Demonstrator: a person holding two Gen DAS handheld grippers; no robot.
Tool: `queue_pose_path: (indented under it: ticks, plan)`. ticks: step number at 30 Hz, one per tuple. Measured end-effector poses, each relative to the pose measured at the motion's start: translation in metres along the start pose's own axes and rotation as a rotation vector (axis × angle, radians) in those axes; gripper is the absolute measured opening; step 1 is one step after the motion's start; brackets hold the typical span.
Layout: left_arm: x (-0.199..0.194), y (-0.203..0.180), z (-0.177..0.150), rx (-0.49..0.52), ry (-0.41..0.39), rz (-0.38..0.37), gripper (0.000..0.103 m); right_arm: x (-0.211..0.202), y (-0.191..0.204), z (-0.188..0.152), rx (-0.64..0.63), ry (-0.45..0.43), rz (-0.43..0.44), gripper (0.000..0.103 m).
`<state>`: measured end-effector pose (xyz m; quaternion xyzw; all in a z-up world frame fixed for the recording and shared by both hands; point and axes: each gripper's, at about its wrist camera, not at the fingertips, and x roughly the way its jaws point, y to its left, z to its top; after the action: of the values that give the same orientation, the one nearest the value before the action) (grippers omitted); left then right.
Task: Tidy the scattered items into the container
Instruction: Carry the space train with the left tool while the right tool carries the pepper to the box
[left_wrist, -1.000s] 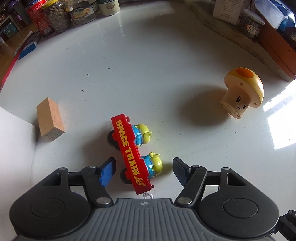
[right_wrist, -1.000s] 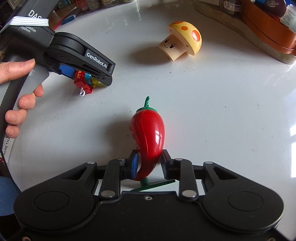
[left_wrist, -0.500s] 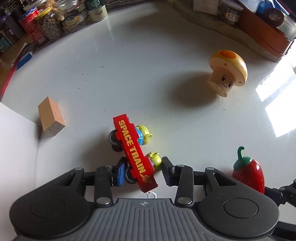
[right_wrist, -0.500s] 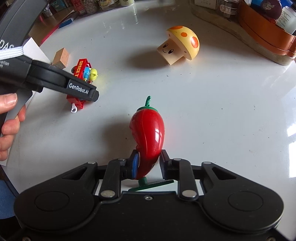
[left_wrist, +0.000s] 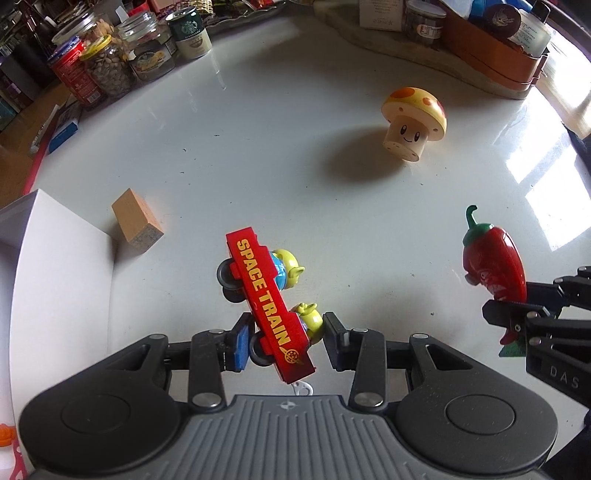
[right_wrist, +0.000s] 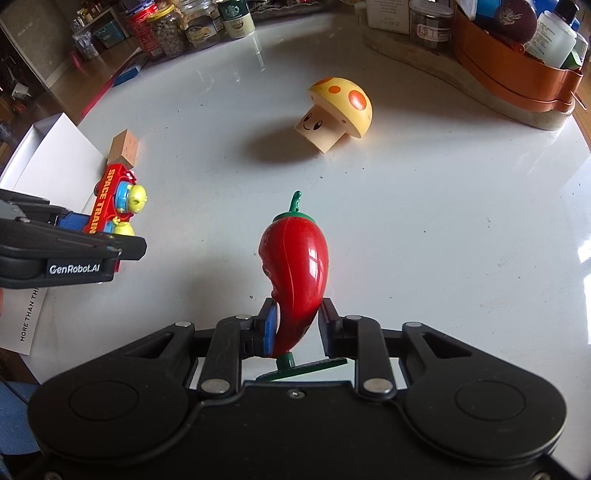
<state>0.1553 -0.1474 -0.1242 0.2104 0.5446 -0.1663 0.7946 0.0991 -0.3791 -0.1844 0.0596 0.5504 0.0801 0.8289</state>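
My left gripper (left_wrist: 282, 338) is shut on the red "SPACE TRAIN" toy (left_wrist: 271, 301), which carries two green alien figures and hangs tilted above the white table (left_wrist: 277, 147). The same toy (right_wrist: 110, 199) shows at the left of the right wrist view, in the left gripper (right_wrist: 99, 243). My right gripper (right_wrist: 295, 326) is shut on the lower end of a red chili pepper toy (right_wrist: 297, 269), lifted off the table; the pepper (left_wrist: 493, 266) appears at the right in the left wrist view. A white box (left_wrist: 55, 266) lies at the left. A yellow mushroom toy (left_wrist: 413, 122) and a wooden block (left_wrist: 136, 221) rest on the table.
Jars and cans (left_wrist: 110, 70) line the far left edge of the table. An orange tray (right_wrist: 517, 74) holding bottles sits on a stone board at the far right. A blue flat item (left_wrist: 64, 131) lies by the left rim.
My left gripper closed on the space train and lifted it off the table, swinging so the pepper came into its view. The right gripper rose a little with the pepper.
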Motion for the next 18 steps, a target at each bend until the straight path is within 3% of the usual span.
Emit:
queue_pose_path:
  ticks: [9, 18]
  plan:
    - [-0.049, 0.000, -0.025, 0.027, -0.029, 0.016, 0.041, -0.024, 0.010, 0.018, 0.009, -0.053, -0.003, 0.025]
    - [-0.095, 0.009, -0.043, 0.025, -0.065, 0.014, 0.041, -0.063, 0.045, 0.039, -0.069, -0.114, -0.003, 0.025]
